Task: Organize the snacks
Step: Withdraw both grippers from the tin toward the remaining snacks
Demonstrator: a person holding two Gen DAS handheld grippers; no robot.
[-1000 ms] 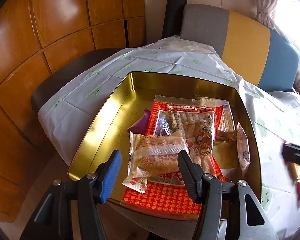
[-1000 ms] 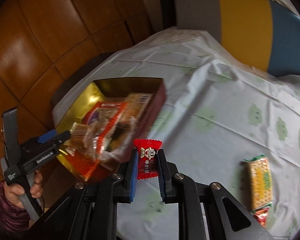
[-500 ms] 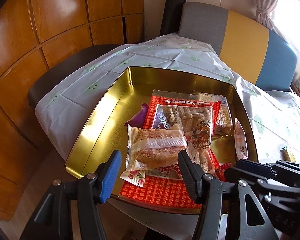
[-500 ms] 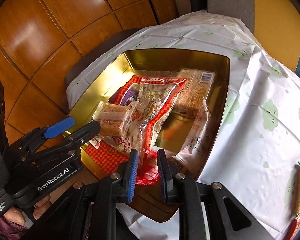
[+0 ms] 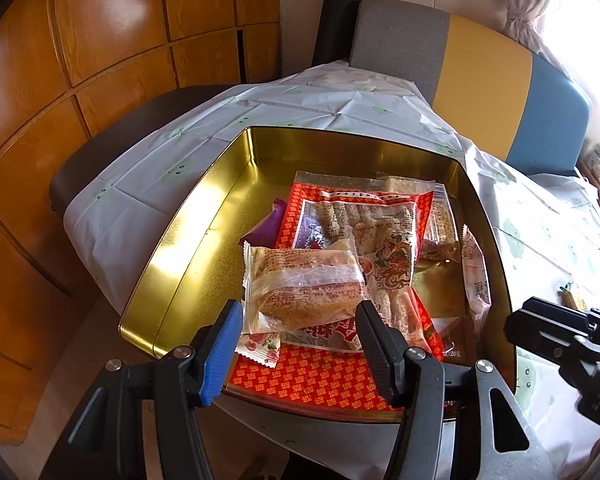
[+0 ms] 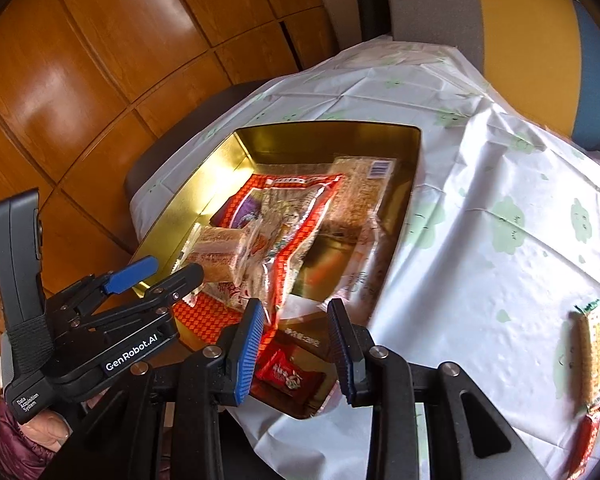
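Gold tin of snacks at the table's left edge, both grippers over its near rim.

At far left, wood wall panels [image 5: 112,40]. Next, gold tin [image 5: 188,248] on the white tablecloth [image 6: 480,208], near the table's left edge. Left gripper [image 5: 300,344] above the tin's near edge, fingers wide apart, holding nothing; clear-wrapped cake [image 5: 304,284] lying just beyond, between the fingertips. Small pink candy [image 5: 260,346] at the near-left part of the tin floor, purple wrapper [image 5: 268,226] farther back, big red bag of sticks [image 5: 360,232] in the middle. Right gripper [image 6: 296,344] over the tin's near-right corner, fingers apart, nothing clamped; small red candy [image 6: 288,374] resting loose on the tin floor below. Farther right, green cracker pack [image 6: 594,354] near the table's right edge, well apart from the tin. Behind, grey, yellow and blue chair back [image 5: 480,68].
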